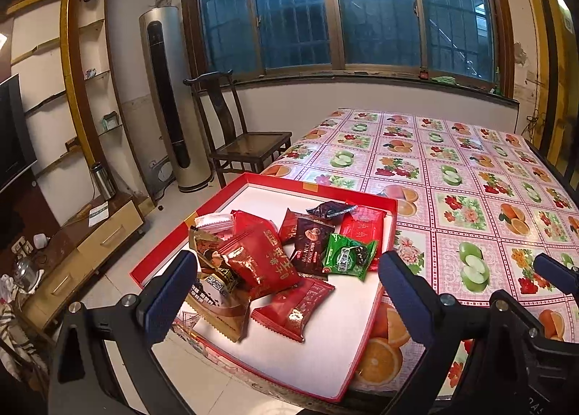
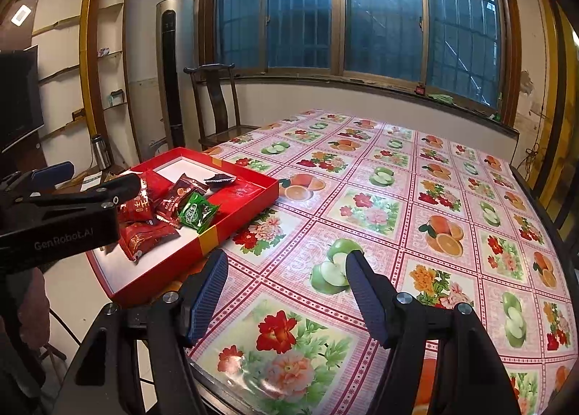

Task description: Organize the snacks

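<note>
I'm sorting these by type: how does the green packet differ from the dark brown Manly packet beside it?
The green packet is bright green with a round white label; the dark brown Manly packet carries white lettering and a round picture. The green one lies wider than tall in the left wrist view, the brown one taller. Both are sealed, crimp-edged snack wrappers lying touching in the red box.

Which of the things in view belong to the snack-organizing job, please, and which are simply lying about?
Job:
- red tray
- red snack packets
- green snack packet
- brown snack packet

Lying about:
- wooden chair
- tower fan
- steel flask
- fruit tablecloth, just the surface
</note>
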Demonstrator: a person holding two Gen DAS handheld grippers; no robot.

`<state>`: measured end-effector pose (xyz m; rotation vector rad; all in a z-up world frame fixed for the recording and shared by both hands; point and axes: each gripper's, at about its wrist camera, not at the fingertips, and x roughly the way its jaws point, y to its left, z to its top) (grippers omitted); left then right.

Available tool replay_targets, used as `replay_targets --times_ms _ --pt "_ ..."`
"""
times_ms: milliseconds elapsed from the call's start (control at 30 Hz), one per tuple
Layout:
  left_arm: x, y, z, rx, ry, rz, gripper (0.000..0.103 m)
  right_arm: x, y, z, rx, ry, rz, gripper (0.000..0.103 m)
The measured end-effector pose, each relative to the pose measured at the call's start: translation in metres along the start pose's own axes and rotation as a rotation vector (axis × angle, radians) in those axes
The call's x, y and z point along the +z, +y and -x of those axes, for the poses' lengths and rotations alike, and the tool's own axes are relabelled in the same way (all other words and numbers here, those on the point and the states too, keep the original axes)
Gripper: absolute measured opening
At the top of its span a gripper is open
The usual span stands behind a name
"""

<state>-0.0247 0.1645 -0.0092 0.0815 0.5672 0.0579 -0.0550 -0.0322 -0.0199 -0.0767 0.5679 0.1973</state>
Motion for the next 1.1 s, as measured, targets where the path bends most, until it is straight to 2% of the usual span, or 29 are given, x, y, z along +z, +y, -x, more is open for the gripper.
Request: replay_targets --times_ms 300,600,767,967,1100 --pt "-0.001 0.003 -0.004 0.003 0.017 -0.018 0.100 0.003 0.011 -0.001 0.015 0.001 0.029 0.072" --pt "0.000 -0.004 -0.004 -0.040 0.013 -0.040 0.100 0.000 0.019 -0.001 0.017 -0.002 0.062 0.072" --pt "0.010 -0.011 0.007 -0.106 -0.043 -0.029 0.100 0.000 0.016 -0.002 0.014 -0.005 0.048 0.072" --pt "0.020 -0.026 0.033 -0.152 -0.187 -0.052 0.101 0.001 0.000 0.002 -0.017 -0.024 0.007 0.072" --pt "0.025 -0.031 0.039 -0.163 -0.204 -0.052 0.103 0.002 -0.019 0.004 -0.036 -0.033 -0.047 0.072"
